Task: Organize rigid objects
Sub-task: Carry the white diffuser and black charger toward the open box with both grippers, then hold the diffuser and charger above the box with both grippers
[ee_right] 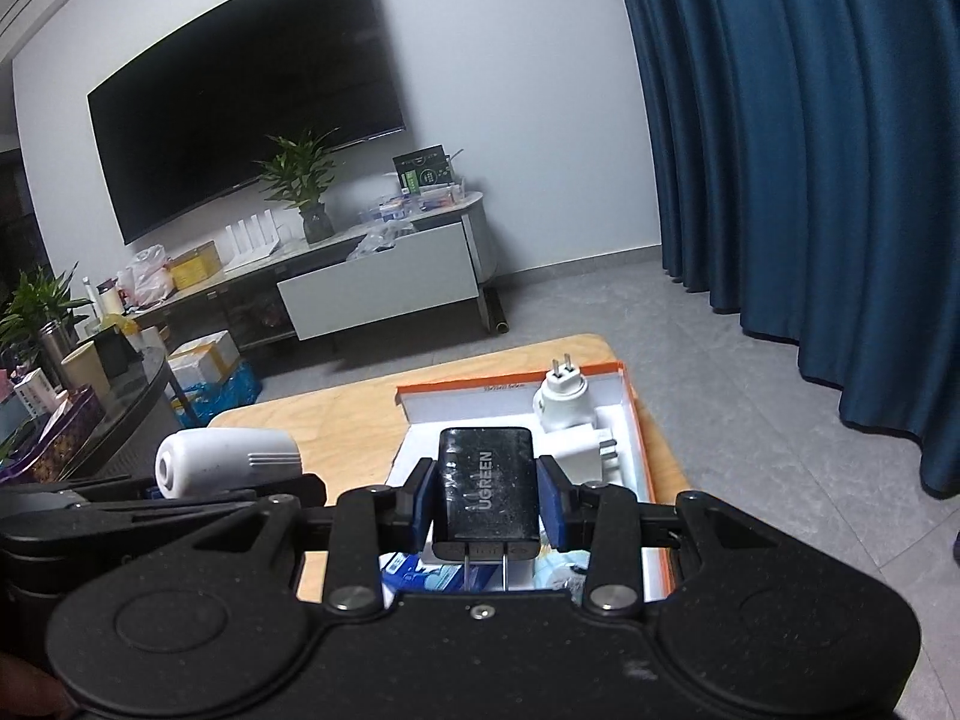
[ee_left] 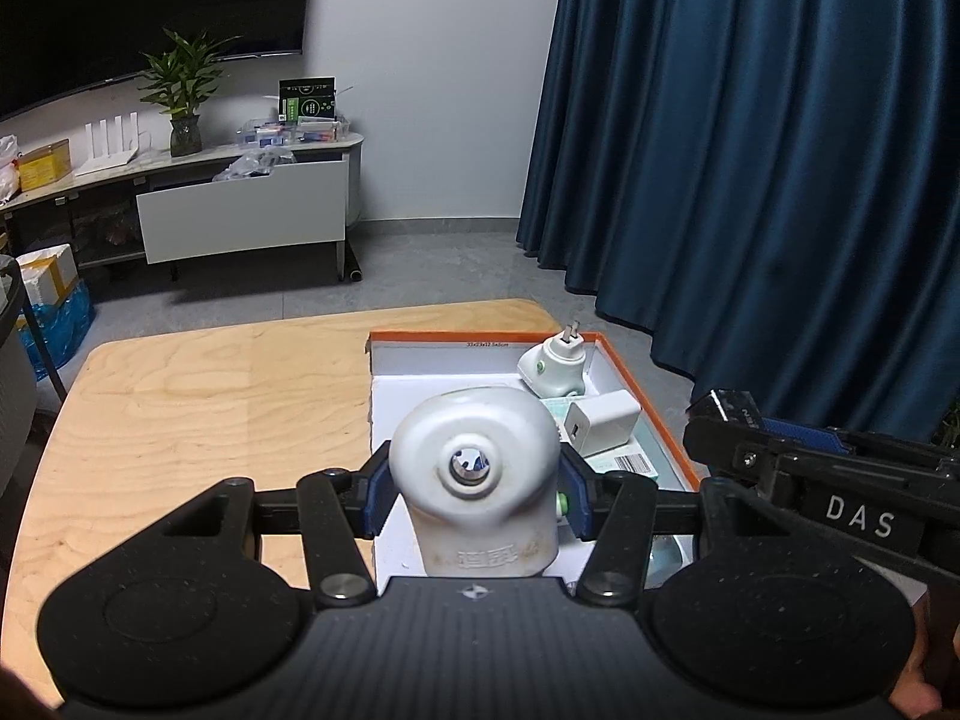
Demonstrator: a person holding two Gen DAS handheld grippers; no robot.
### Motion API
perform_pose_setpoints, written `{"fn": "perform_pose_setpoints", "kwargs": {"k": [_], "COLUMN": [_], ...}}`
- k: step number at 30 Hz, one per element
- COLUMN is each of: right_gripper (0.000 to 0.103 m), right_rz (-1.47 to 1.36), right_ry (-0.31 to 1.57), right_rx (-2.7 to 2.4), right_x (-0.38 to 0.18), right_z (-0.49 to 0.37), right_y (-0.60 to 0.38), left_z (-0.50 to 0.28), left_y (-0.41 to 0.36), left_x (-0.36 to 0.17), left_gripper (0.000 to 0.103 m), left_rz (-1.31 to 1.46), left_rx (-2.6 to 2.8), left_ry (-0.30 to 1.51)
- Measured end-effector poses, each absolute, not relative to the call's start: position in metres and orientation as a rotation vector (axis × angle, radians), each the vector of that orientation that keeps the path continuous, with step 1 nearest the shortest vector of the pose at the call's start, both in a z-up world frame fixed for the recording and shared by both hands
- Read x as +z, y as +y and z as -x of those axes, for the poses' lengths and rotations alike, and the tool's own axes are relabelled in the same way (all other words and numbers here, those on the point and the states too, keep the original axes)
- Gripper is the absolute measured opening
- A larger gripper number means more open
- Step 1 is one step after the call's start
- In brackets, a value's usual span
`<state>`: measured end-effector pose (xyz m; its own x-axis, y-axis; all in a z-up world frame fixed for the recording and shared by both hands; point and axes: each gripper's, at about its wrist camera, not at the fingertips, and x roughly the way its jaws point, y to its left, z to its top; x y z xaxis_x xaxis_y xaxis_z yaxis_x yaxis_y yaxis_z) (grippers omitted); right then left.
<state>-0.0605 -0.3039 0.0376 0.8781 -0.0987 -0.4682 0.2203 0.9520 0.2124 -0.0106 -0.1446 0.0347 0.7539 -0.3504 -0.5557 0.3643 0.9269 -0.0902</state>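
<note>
With my left gripper [ee_left: 474, 480] clamped on the white device [ee_left: 480, 468] and my right gripper [ee_right: 486, 495] on the black charger [ee_right: 486, 489], both over the box [ee_right: 636, 414], I judged setting them down came next.

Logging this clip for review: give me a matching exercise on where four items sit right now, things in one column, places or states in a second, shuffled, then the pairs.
Things:
1. black charger
2. white device
3. white cube adapter
4. two-prong plug

States:
A. lying in the orange-rimmed box, prongs up
B. clamped in the left gripper
C. clamped in the right gripper
D. lying in the box, port facing the left wrist camera

Pairs: 1-C, 2-B, 3-D, 4-A
</note>
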Motion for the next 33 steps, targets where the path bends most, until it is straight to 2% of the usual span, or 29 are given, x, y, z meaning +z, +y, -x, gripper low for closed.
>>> {"fn": "perform_pose_setpoints", "kwargs": {"k": [33], "right_gripper": [0.044], "right_rz": [-0.281], "right_ry": [0.470], "right_rx": [-0.188], "right_x": [0.041], "right_z": [0.022], "right_y": [-0.334], "left_z": [-0.027], "left_y": [-0.160], "left_x": [0.028], "left_gripper": [0.054], "left_rz": [-0.031], "left_rx": [-0.400], "left_ry": [0.628]}}
